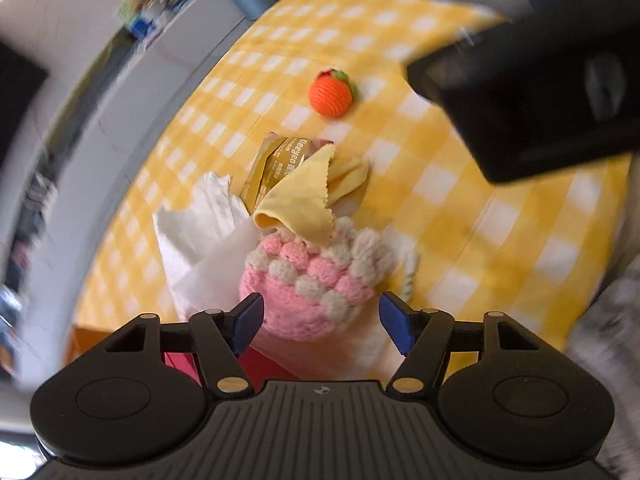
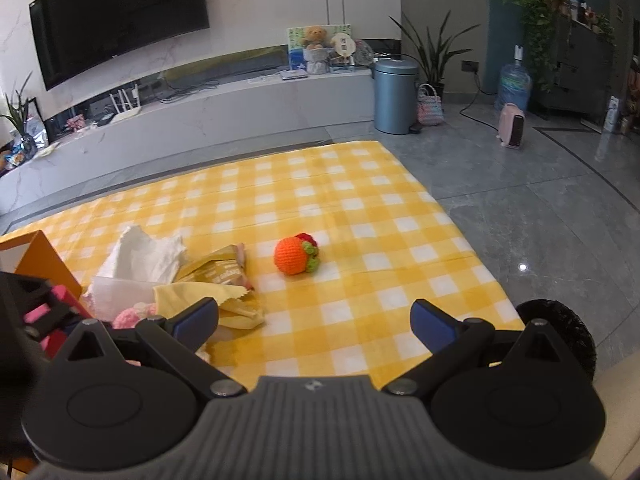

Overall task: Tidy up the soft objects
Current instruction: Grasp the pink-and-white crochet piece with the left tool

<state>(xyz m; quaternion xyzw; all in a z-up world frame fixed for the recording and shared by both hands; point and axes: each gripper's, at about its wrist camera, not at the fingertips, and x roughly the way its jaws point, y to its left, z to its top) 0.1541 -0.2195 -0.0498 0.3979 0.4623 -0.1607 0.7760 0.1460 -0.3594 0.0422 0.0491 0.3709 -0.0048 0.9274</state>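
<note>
Yellow gingham tablecloth [image 2: 360,216] covered the whole work surface, so everything soft sat on it. Most of it was heaped at about 9 o'clock in the right wrist view: white tissue [image 1: 200,220], a gold snack packet [image 1: 276,160], a yellow cleaning cloth [image 1: 304,204] draped on top, and a pink-and-cream crochet pouch [image 1: 312,280]. The left gripper [image 1: 320,316] was spread wide, straddling that pouch without touching it, probably lining up a grab. The right gripper [image 2: 316,320] hung open too, holding nothing. A crochet orange [image 2: 294,256] sat alone near 12 o'clock, well apart from the heap.
</note>
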